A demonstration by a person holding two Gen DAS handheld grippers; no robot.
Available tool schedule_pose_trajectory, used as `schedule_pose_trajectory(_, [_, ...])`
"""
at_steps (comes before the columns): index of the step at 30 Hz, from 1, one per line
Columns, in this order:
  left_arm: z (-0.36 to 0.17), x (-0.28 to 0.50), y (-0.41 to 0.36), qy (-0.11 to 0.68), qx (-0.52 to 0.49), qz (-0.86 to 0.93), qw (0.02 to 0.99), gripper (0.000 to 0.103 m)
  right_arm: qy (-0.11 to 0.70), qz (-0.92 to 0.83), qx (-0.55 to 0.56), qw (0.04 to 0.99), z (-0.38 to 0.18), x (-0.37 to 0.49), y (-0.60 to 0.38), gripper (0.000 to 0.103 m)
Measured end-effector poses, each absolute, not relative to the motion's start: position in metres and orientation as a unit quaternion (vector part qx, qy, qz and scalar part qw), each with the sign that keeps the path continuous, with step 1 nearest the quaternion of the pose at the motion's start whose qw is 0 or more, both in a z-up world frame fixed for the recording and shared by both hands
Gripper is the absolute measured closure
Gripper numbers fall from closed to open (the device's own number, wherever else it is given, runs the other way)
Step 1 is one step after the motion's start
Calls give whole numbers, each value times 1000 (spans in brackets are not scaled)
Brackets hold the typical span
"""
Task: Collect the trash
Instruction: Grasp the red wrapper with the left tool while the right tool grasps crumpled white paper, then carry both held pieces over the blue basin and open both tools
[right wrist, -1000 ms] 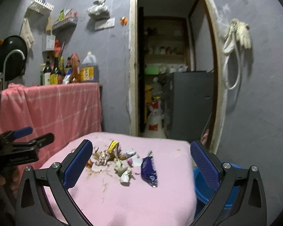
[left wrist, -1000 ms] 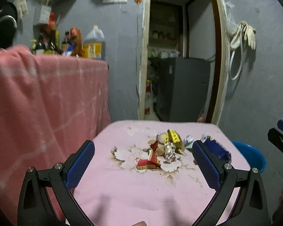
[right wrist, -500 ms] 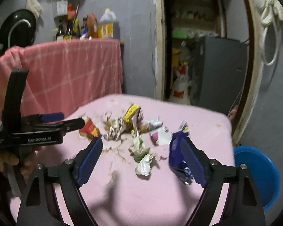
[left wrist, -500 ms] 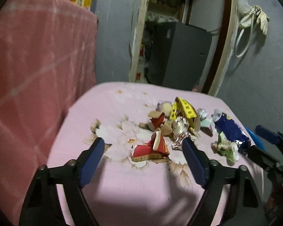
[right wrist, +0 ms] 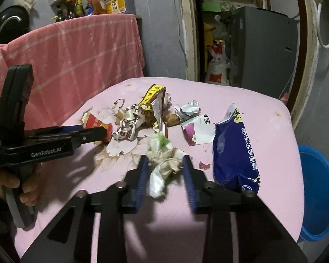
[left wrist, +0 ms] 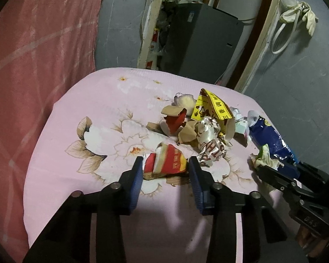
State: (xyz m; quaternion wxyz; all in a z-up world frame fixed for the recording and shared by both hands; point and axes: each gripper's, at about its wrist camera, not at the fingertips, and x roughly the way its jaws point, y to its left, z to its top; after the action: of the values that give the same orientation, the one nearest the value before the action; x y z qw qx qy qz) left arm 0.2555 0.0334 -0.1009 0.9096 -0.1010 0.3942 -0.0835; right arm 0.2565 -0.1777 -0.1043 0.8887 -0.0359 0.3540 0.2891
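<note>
Trash lies in a heap on a pink flowered table [left wrist: 94,100]. My left gripper [left wrist: 164,164] has its jaws closed in around a red and yellow crumpled carton [left wrist: 166,160], pads touching its sides. My right gripper [right wrist: 164,164] has its jaws closed in around a white and green crumpled wrapper wad [right wrist: 164,162]. A blue snack bag [right wrist: 234,151] lies just right of the right gripper. A yellow wrapper [left wrist: 212,107] and a silver printed wrapper [left wrist: 208,140] lie in the heap behind.
A blue basin [right wrist: 318,192] stands on the floor past the table's right edge. A pink cloth-covered counter [right wrist: 72,52] with bottles is at left. A doorway with a grey cabinet [left wrist: 201,43] lies behind the table.
Both grippers moved down and forward to the table and narrowed their jaws, the left around the red carton, the right around the white and green wad.
</note>
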Motion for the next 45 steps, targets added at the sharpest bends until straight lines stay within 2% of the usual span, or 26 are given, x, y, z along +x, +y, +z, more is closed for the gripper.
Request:
schedule_pose_trajectory(1, [-99, 254, 34, 393, -103, -84, 910, 83, 352, 292, -34, 889, -103, 255, -178, 81])
schedule_pose_trajectory(8, [-92, 244, 27, 384, -93, -89, 914, 89, 332, 301, -21, 894, -96, 243, -182, 85])
schedule_pose_trajectory(13, [-86, 236, 15, 372, -89, -95, 919, 98, 314, 302, -11, 900, -87, 233, -188, 87])
schedule_pose_trajectory(19, [-68, 212, -6, 339, -78, -102, 932, 99, 266, 299, -9, 916, -67, 215, -199, 87])
schedule_pose_trajectory(27, [-10, 185, -49, 233, -68, -141, 960, 99, 157, 257, -7, 953, -17, 192, -235, 87])
schedule_pose_trajectory(30, [22, 185, -85, 177, -61, -177, 966, 99, 114, 226, -4, 967, 4, 188, -257, 87])
schedule_pose_trajectory(35, [46, 196, -144, 130, -45, -233, 963, 99, 61, 157, -11, 986, 31, 187, -305, 87])
schedule_pose_trajectory(38, [50, 209, -183, 125, -39, -267, 955, 99, 56, 118, -17, 991, 32, 194, -332, 87])
schedule_pose_trajectory(45, [24, 268, -257, 191, -42, -326, 925, 99, 106, 48, -9, 993, 8, 220, -392, 87])
